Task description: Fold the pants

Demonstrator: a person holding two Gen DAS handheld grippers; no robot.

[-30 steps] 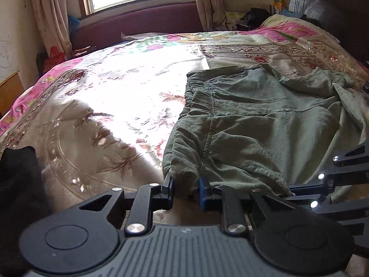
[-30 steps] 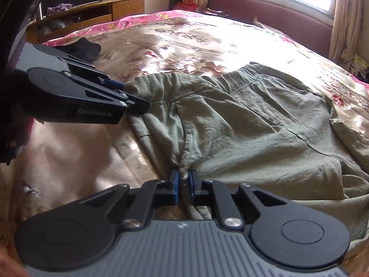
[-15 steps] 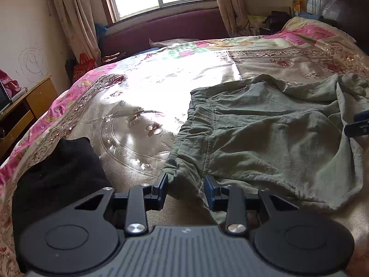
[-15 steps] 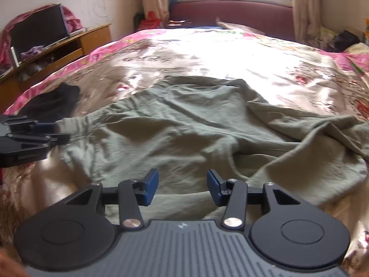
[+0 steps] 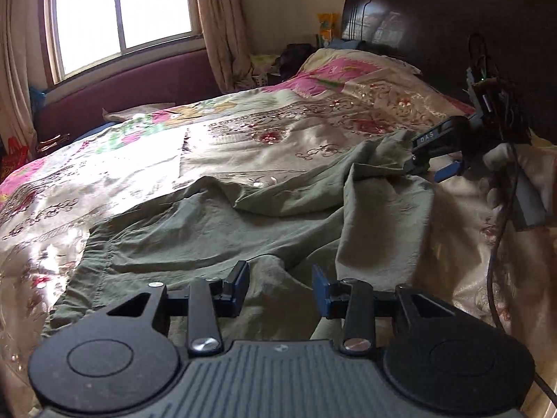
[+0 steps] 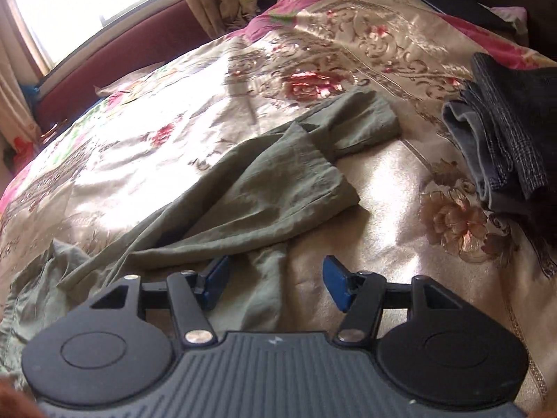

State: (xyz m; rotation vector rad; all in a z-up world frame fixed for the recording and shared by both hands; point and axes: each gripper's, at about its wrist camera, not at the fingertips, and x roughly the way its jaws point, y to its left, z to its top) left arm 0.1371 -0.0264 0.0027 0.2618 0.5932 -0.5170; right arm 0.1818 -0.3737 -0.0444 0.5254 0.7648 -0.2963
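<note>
Hovering grippers: our left gripper and right gripper both gape, released.
Pants: rumpled across the bedspread, legs mid-frame, overlapping.
Risk: we pinch bedspread too, or one layer, skewing the fold.

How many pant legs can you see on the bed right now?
2. One leg lies ahead of the open right gripper, cuff toward the stacked clothes. The other leg lies beyond it, partly covered, cuff nearer the headboard.
</note>
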